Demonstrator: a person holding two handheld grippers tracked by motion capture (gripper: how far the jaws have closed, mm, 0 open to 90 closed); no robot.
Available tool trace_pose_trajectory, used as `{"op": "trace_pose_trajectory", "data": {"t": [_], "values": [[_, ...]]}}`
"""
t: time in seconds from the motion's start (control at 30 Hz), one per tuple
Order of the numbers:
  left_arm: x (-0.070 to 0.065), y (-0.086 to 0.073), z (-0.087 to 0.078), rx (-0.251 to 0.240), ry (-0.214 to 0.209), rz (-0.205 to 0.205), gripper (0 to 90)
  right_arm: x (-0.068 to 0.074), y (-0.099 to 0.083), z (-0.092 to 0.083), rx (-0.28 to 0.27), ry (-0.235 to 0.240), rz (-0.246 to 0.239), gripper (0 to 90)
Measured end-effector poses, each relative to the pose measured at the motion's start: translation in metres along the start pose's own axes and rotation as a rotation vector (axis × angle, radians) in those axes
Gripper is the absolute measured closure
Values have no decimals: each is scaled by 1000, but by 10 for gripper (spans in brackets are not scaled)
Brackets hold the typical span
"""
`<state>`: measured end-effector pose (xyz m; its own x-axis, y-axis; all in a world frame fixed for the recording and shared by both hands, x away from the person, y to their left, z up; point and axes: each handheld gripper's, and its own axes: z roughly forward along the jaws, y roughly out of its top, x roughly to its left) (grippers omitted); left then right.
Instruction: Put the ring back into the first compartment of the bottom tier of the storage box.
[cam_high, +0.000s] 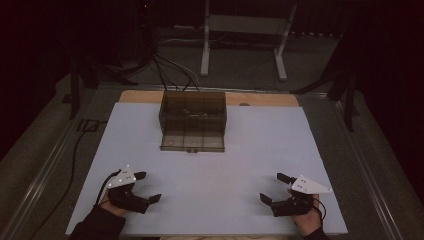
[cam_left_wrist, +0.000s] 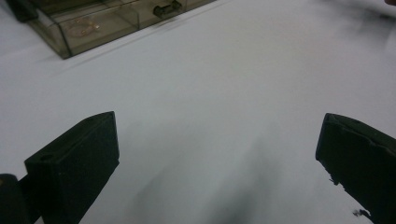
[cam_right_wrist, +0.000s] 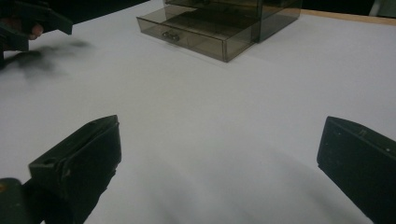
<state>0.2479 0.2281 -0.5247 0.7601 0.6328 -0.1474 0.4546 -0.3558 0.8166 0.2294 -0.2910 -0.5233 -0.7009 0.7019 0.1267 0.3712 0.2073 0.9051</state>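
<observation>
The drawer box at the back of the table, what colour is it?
Smoky, see-through brown drawer box, its bottom drawer pulled out; clearest in the right gripper view.

No readable text, label, brand, number or sign on any surface.

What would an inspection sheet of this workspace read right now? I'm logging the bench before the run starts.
Surface: white table top, bare around the grippers.
Job's things: smoky clear drawer box at the far middle, bottom drawer pulled out; contents too dim to tell.
Clutter: nothing seen.
Grippers: left gripper and right gripper near the front edge, jaws wide apart, holding nothing.
Cables: black cable on the floor at left; more leads behind the table.
Surroundings: dark room, white stand behind.
</observation>
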Motion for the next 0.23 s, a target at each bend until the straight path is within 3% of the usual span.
{"op": "trace_pose_trajectory", "data": {"t": [0.23], "values": [[4, -4, -3, 0, 17, -23, 7, 1, 0, 1, 5, 2, -6, 0]]}}
